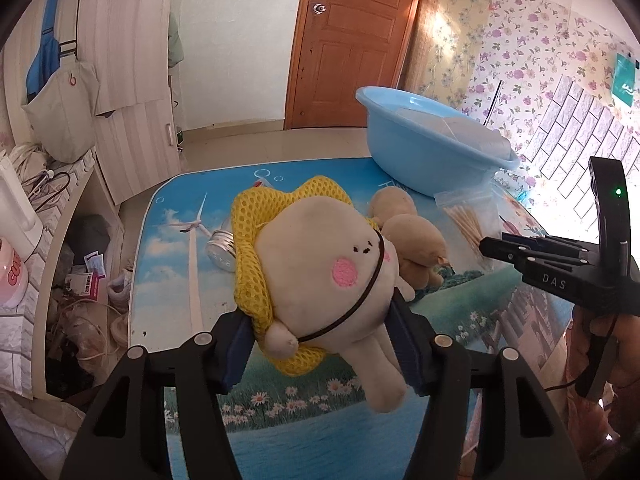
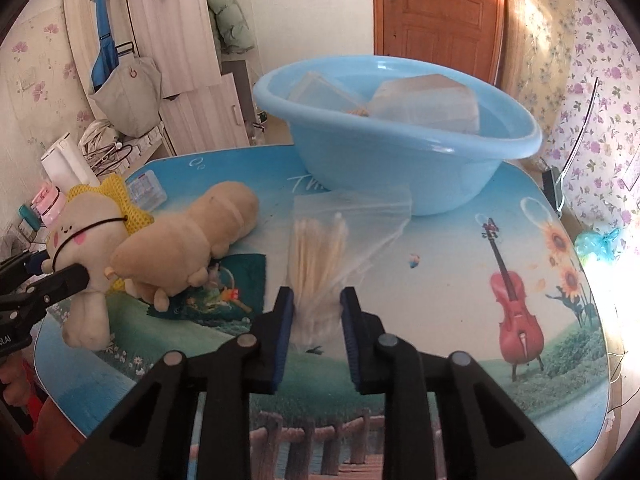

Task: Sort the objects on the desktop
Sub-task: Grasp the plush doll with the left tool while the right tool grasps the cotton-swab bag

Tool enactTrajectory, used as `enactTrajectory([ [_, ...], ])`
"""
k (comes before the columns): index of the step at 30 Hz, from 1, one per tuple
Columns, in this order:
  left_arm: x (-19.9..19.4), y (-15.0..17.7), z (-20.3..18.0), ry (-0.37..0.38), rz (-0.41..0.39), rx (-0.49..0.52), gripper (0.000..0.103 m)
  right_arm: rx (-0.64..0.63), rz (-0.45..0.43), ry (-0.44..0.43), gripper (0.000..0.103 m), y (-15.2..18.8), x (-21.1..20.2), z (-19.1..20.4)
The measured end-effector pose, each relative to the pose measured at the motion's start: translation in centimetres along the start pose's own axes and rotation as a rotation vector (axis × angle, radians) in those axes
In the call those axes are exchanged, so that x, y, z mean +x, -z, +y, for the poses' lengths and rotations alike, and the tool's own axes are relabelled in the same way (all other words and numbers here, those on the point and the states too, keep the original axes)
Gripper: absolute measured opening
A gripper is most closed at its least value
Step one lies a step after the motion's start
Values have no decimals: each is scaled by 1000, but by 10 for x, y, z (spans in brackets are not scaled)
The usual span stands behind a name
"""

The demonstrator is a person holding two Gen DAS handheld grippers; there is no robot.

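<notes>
Holding: left gripper point(image 1: 320, 344) clamps cream plush point(image 1: 332, 264) mid-body; soft, light, squashes.
Right gripper point(image 2: 316, 320): narrow gap astride swab bag point(image 2: 320, 256); slippery film.

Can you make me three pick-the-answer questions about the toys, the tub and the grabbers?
1. Where do the clear plastic boxes sit?
A in the light blue plastic basin
B on the floor
C under the table

2. What colour is the cream plush doll's mesh hat?
A red
B yellow
C green

3. What is the left gripper doing?
A hanging empty
B squeezing the doll
C holding a cup

Answers: A, the boxes rest inside the basin; B, the mesh is yellow; B, both pads press the doll's body.
</notes>
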State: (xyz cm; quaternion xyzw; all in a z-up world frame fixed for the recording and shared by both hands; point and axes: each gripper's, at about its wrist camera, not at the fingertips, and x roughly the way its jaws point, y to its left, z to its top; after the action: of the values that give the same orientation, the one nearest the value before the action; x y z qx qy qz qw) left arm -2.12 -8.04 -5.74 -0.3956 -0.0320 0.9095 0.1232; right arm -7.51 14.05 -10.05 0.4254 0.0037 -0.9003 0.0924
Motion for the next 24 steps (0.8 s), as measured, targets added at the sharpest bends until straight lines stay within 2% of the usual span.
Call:
enactTrajectory([
  [4, -8, 10, -9, -17, 20, 50, 61, 5, -10, -4, 22, 3, -15, -9],
  [8, 4, 19, -14, -56, 64, 72, 65, 12, -4, 6, 22, 11, -24, -20],
  [12, 6, 19, -14, -71, 27, 36, 72, 23, 11, -2, 22, 17, -21, -27],
  [17, 16, 17, -14, -83, 45, 30, 86, 2, 21, 1, 25, 19, -16, -24],
  [21, 23, 16, -15, -95, 56, 27, 88, -23, 37, 8, 28, 21, -9, -17],
  [24, 26, 14, -15, -97, 56, 21, 88, -36, 39, 9, 35, 21, -6, -13],
])
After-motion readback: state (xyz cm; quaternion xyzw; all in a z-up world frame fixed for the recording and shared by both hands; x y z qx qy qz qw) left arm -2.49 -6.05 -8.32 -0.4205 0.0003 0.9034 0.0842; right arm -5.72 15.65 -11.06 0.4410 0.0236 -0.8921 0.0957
